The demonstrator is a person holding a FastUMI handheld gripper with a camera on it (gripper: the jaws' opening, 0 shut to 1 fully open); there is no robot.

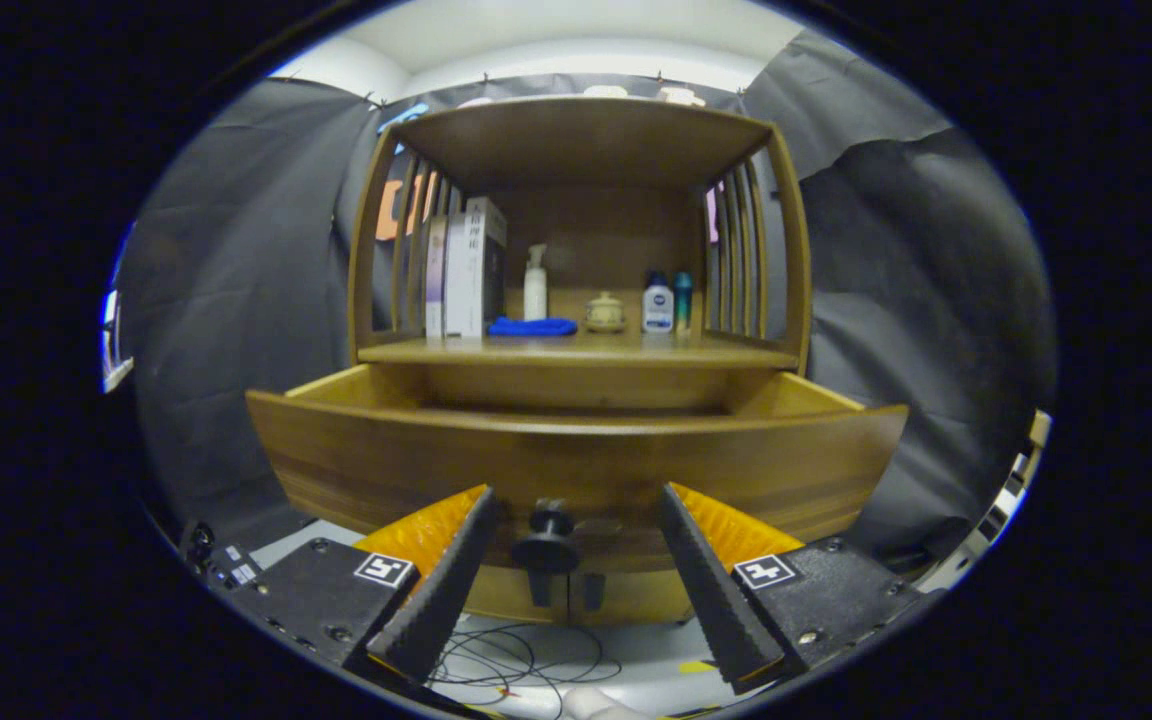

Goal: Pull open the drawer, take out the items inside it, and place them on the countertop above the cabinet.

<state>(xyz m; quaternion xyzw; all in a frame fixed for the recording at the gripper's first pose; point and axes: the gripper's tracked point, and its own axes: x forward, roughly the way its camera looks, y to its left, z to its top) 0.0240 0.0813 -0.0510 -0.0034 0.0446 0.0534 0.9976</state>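
A wooden cabinet stands ahead with its drawer [576, 455] pulled out toward me. The drawer's dark round knob [546, 545] sits between my fingers, which stand apart from it on both sides. My gripper [576, 495] is open, level with the drawer front. The drawer's inside is hidden behind its front panel. On the countertop [576, 350] above the drawer lie a blue cloth [532, 326], a white pump bottle [535, 284], a small lidded jar [604, 312], a white bottle [657, 305] and a teal bottle [683, 295].
Several boxes [466, 268] stand upright at the countertop's left, against slatted side rails. A wooden shelf top [586, 130] roofs the countertop. Thin black cables [526, 660] lie on the pale floor below the drawer. Black cloth hangs around the cabinet.
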